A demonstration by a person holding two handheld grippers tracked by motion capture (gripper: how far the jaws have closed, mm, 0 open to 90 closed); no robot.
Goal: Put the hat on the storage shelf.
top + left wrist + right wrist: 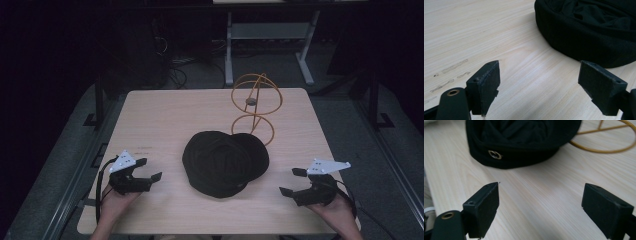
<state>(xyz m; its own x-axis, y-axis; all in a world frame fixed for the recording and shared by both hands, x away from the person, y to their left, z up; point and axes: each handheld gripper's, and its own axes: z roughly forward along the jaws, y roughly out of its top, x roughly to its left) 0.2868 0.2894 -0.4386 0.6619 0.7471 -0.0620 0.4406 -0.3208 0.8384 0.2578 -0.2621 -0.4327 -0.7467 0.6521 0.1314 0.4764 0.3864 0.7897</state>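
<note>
On the table [160, 115], mid-way between both tongs, lies a black cap [223, 162], crown down, a wire stand [255, 107] just behind it. Left tongs [150, 170] and right tongs [290, 181] sit well apart from it, jaws wide open, nothing held. Looks like the very start: next, each must close in on the cap's rim [494, 154] and pinch it

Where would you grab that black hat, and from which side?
Probably by the black hat's raised edge band, a firm upright wall around soft, crumpled cloth. Each side faces one of the two grippers, left gripper and right gripper, both with open jaws, so either could slide in level from its own side.
</note>
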